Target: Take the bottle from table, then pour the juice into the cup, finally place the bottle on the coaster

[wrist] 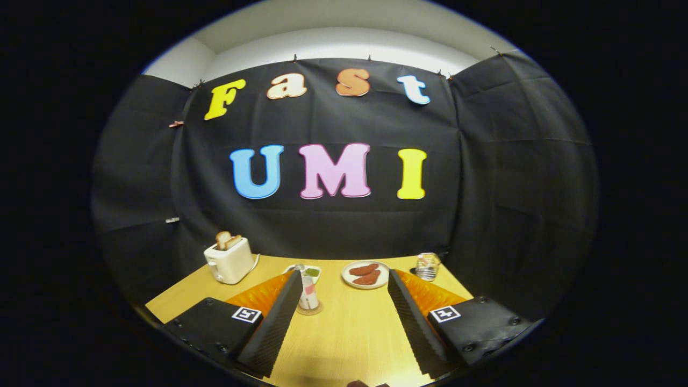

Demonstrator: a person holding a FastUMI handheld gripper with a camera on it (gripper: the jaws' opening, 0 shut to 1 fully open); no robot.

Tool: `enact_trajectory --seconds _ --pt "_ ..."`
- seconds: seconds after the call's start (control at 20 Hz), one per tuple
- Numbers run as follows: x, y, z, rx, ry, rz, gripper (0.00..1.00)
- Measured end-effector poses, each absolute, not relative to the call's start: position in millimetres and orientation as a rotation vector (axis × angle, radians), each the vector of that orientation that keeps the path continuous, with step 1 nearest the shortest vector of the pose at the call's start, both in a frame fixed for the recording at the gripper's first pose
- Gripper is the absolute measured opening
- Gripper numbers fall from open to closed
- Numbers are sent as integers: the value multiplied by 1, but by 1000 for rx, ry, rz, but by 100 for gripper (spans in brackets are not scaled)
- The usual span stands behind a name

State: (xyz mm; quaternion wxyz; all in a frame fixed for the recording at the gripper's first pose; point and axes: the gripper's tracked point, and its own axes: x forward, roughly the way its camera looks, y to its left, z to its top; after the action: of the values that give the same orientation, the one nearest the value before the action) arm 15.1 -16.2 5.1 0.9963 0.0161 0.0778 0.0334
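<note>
A small bottle [308,292] with a pale pink-and-white label stands upright on a round brownish coaster [312,310] on the wooden table [349,333]. It is right beside the tip of my left finger, which hides its left edge. A clear glass cup [428,266] stands at the far right of the table, beyond my right finger. My gripper [344,275] is open, its fingers spread wide above the table with nothing between them; the bottle sits just inside the left finger without both fingers touching it.
A cream toaster [229,259] with toast in it stands at the back left. A white plate [365,275] with reddish-brown food lies beyond the fingers at the middle back. A small dish [312,271] with something green sits behind the bottle.
</note>
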Motion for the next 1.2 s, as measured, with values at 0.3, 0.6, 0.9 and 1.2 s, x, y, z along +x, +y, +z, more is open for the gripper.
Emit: enact_trajectory --seconds 0.3,0.6,0.9,1.2 --pt "-46 -28 10 20 149 48 97" --pt "-60 -23 8 30 150 68 97" --pt "-57 -4 15 33 124 112 97" --pt "-50 15 13 23 124 156 97"
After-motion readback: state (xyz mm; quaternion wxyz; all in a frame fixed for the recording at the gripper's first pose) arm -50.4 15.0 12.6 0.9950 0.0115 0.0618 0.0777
